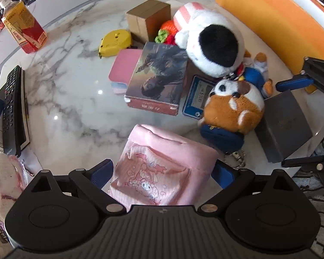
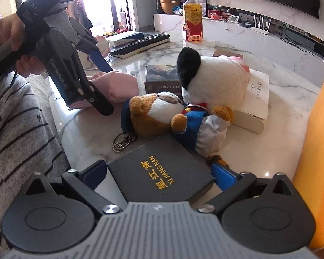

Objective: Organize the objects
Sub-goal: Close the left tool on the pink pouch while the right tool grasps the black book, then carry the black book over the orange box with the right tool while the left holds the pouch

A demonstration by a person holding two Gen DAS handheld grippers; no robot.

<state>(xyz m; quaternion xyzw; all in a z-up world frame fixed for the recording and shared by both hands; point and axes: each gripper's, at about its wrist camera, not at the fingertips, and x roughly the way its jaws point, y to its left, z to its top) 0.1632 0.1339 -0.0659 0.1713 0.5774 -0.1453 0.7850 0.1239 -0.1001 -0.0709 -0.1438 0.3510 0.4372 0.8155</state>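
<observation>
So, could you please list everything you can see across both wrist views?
pink pouch: one, pink with cartoon print, between the left tongs' fingers
dark box: one, black with gold lettering, between the right tongs' fingers
brown plush: one, brown and white, beside the dark box
white plush: one, white with a black ear, behind the brown plush
picture box: one, red-sided, table centre
tape measure: one, yellow, far side
cardboard box: one, brown, far side
drink bottle: one, yellow and red, far left
remote: one, black, left edge
marble table: one, white and grey
left tongs: closed on the pouch
right tongs: around the dark box
</observation>
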